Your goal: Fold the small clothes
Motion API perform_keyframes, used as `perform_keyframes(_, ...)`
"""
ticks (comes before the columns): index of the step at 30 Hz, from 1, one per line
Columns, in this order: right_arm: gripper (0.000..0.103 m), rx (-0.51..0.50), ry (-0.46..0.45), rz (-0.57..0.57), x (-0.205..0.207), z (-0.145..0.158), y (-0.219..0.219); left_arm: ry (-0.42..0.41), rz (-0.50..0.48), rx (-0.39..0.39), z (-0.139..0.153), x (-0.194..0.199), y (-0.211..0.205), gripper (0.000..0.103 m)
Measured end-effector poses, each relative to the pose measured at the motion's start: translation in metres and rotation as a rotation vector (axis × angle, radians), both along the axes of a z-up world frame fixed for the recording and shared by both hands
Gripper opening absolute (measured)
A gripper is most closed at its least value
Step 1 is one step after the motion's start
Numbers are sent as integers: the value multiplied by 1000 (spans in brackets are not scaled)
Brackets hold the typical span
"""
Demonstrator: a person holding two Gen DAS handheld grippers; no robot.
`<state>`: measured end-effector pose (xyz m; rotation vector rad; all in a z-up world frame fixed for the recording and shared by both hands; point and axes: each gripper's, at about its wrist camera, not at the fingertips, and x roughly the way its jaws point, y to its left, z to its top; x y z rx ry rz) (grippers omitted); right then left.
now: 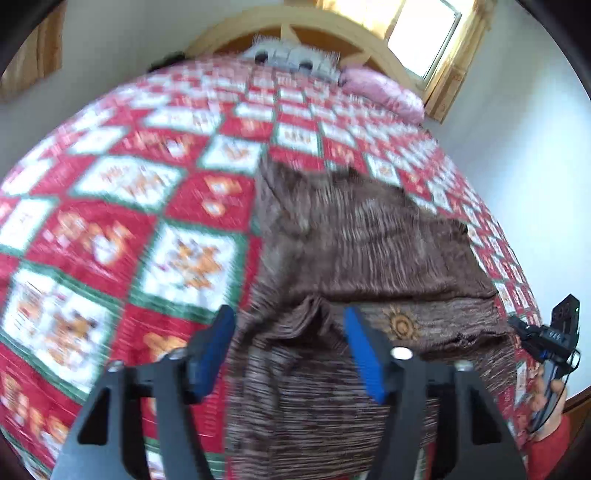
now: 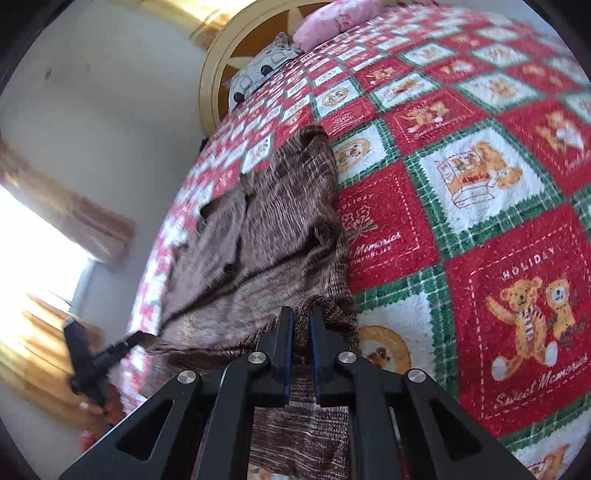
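Note:
A brown striped knit garment lies spread on the bed, with a gold sun motif near its front edge. My left gripper is open above the garment's near part, blue pads wide apart with a raised fold of cloth between them. The garment also shows in the right wrist view. My right gripper is shut on the garment's near edge, with cloth pinched between the pads and hanging below. The right gripper shows at the left wrist view's right edge. The left gripper shows at the lower left of the right wrist view.
The bed is covered by a red, green and white teddy-bear quilt. A pink pillow and a grey patterned pillow lie at the wooden headboard. Bright windows and white walls surround the bed.

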<state>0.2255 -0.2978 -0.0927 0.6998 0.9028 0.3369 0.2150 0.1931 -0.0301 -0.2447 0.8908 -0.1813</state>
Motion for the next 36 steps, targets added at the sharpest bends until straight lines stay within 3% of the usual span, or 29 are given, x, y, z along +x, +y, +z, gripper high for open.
perform_keyframes(1, 15, 13, -21, -22, -3, 4, -5, -30, -7, 26, 4, -5, 4, 67)
perform_keyframes(3, 33, 20, -62, -59, -10, 10, -14, -58, -36, 68, 7, -13, 8, 67)
perform_keyframes(4, 49, 21, -87, -88, -16, 14, -19, -68, -57, 83, 5, -16, 8, 67)
perform_keyframes(5, 55, 21, -107, -106, -21, 16, -21, -70, -78, 97, 3, -18, 6, 67)
perform_keyframes(7, 55, -2, -134, -106, -29, 18, -19, -57, -127, 132, -5, -17, -1, 67)
perform_keyframes(11, 55, -149, -158, -70, -39, 19, 2, -63, -190, 185, -21, -12, -27, 67)
perform_keyframes(16, 55, -261, -185, -24, -42, 19, 27, 25, -159, 151, -47, 9, -36, 61)
perform_keyframes(19, 55, -303, -184, -14, -41, 17, 31, 8, -149, 121, -44, 14, -38, 61)
perform_keyframes(26, 55, -310, -171, -24, -41, 13, 33, -65, -128, 120, -31, 17, -44, 61)
perform_keyframes(31, 55, -328, -173, -10, -42, 11, 39, -16, -126, 139, -46, 34, -47, 61)
perform_keyframes(36, 55, -335, -173, -11, -44, 11, 40, -18, -104, 132, -50, 25, -41, 44)
